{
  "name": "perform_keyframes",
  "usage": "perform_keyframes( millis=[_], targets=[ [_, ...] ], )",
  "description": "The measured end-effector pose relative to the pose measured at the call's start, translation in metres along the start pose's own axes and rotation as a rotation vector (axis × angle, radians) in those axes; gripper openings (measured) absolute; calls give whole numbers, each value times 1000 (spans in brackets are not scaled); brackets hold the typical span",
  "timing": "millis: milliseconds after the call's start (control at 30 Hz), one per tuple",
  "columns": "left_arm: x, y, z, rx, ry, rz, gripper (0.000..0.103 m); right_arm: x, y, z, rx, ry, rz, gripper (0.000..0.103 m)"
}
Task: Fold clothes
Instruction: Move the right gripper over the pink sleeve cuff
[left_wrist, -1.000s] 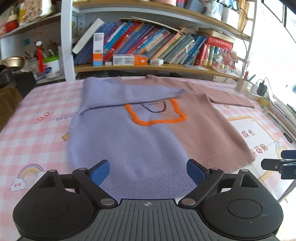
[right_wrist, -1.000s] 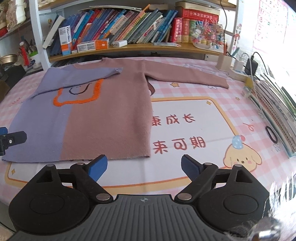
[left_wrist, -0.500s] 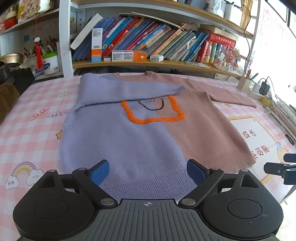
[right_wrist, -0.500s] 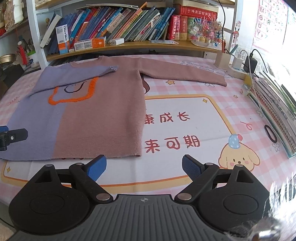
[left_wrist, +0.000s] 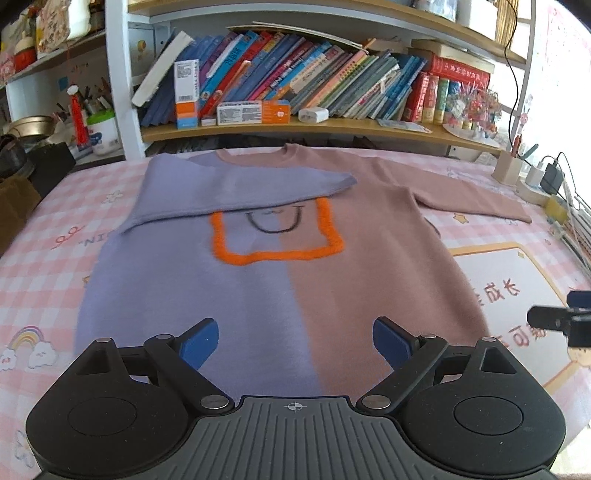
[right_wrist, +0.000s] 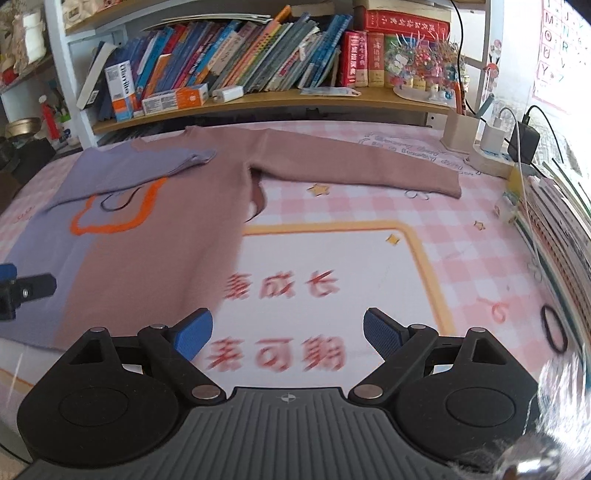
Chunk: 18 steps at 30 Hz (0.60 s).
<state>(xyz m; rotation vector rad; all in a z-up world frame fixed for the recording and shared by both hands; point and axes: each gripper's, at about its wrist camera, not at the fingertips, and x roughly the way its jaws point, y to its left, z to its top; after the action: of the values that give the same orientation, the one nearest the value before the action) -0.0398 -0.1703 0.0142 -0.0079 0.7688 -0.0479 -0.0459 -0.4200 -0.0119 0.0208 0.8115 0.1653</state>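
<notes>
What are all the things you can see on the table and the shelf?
sweater: one, half purple and half brown with an orange outline, flat on the table, purple sleeve folded across the chest, brown sleeve stretched out
tablecloth: one, pink checked with cartoon prints, covering the table
books: many, mixed colours, leaning on the shelf behind
hair tie: one, black, on the cloth near the right edge
chargers: several, white and black, far right corner
left gripper: one, black with blue pads, open over the sweater's hem
right gripper: one, black with blue pads, open over the cloth
</notes>
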Motion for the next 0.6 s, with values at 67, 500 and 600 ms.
perform_keyframes(
  millis=[67,500,600],
  targets=[
    [3,-15,2,-2,0,15,93,6,-19,7,4,3,18,89],
    [1,-72,-4,-68,15,160,93,65,-140,58,123,-10,53,89],
    [-2,-73,-8,-89,34,197,93,85,-163,74,157,-12,44,89]
  ],
)
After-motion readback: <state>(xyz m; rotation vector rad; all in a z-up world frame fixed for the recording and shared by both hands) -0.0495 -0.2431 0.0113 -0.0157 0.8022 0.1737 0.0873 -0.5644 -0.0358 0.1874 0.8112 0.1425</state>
